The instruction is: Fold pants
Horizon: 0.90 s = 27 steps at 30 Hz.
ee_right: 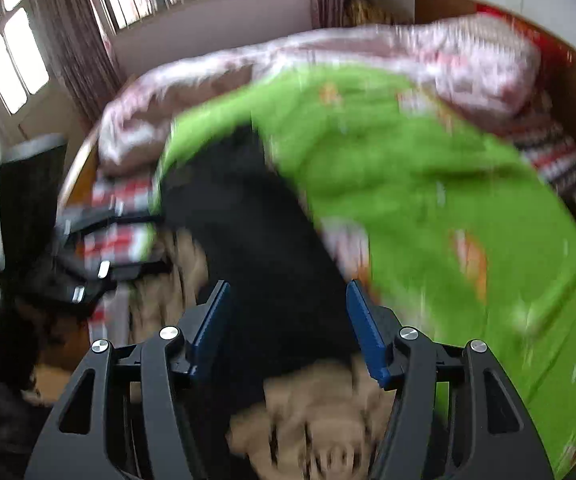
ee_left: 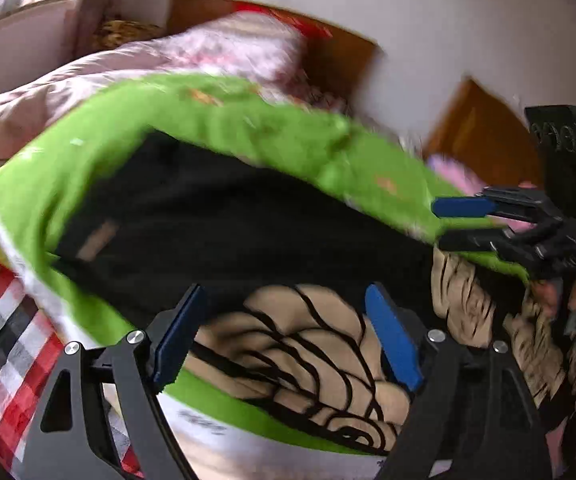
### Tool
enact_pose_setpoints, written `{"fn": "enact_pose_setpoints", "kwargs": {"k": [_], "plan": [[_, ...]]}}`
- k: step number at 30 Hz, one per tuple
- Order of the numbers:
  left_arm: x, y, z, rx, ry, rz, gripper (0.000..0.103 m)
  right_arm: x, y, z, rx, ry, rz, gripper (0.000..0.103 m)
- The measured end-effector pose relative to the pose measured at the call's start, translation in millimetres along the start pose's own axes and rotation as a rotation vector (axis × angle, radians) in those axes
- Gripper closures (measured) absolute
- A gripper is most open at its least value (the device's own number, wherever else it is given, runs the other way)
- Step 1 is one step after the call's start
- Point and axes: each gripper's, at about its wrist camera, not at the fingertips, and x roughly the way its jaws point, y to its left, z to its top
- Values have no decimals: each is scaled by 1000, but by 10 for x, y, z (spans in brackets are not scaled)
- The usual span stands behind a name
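Black pants [ee_left: 227,220] lie spread on a green blanket [ee_left: 247,120] on a bed. A tan cloth with black wavy lines [ee_left: 308,352] sits at their near edge. My left gripper [ee_left: 283,340] hovers open over that tan cloth, nothing between its blue pads. My right gripper [ee_left: 462,222] shows at the right, open, above the blanket's edge, with a hand [ee_left: 568,292] behind it. The right wrist view is blurred: my right gripper [ee_right: 288,328] stands open above the black pants [ee_right: 255,232] and tan cloth [ee_right: 320,412]. The left gripper [ee_right: 127,240] is a dark blur at the left.
A pink-and-white quilt [ee_right: 428,48] is heaped at the bed's far side. A red, white and black checked sheet [ee_left: 3,332] lies under the blanket. A wooden headboard [ee_left: 340,60] stands against the wall. A window and curtain [ee_right: 83,52] are far left, above a dark bin [ee_right: 31,184].
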Motion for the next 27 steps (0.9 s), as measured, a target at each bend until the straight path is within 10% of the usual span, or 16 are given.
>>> {"fn": "enact_pose_setpoints", "kwargs": {"k": [4,13,27], "plan": [[130,-32,-147,36,89,55,21,2,-33,-484,79,35,8,45],[-401,400,-234,-195,-22,27,20,-127,919,-640,-100,-96,143,63],[-298,210,-451,-168,4,108,20,226,1218,-517,-189,-72,16,96]]}}
